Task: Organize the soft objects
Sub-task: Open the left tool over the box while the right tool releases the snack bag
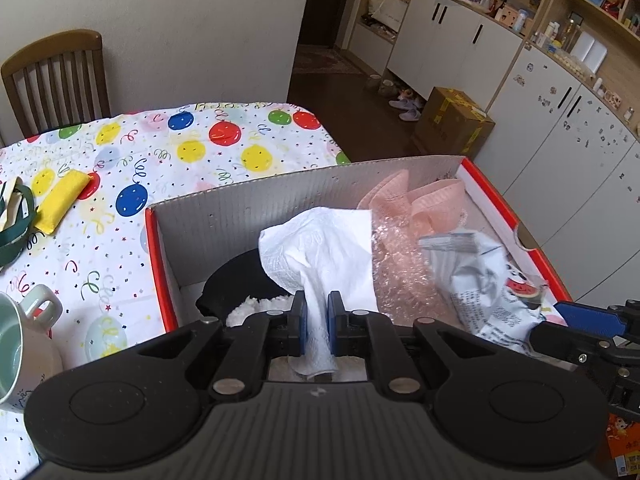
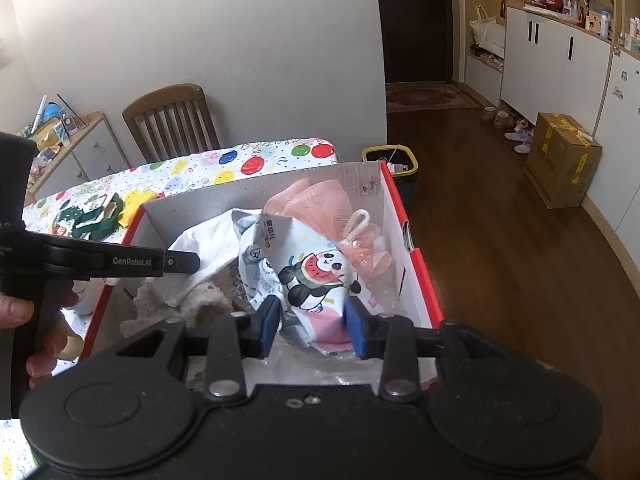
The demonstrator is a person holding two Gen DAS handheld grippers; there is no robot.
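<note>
A cardboard box with red edges stands on the balloon-print tablecloth. My left gripper is shut on a white tissue and holds it above the box; from the right wrist view the left gripper reaches in over the same tissue. My right gripper straddles a panda-print soft packet that rests in the box; a small gap shows at its left pad. A pink mesh sponge, bubble wrap, a black item and white fluff also lie inside.
On the cloth left of the box lie a yellow pad and a green-and-white strap; a pale mug stands near the front left. A wooden chair is behind the table. A bin stands beyond the box.
</note>
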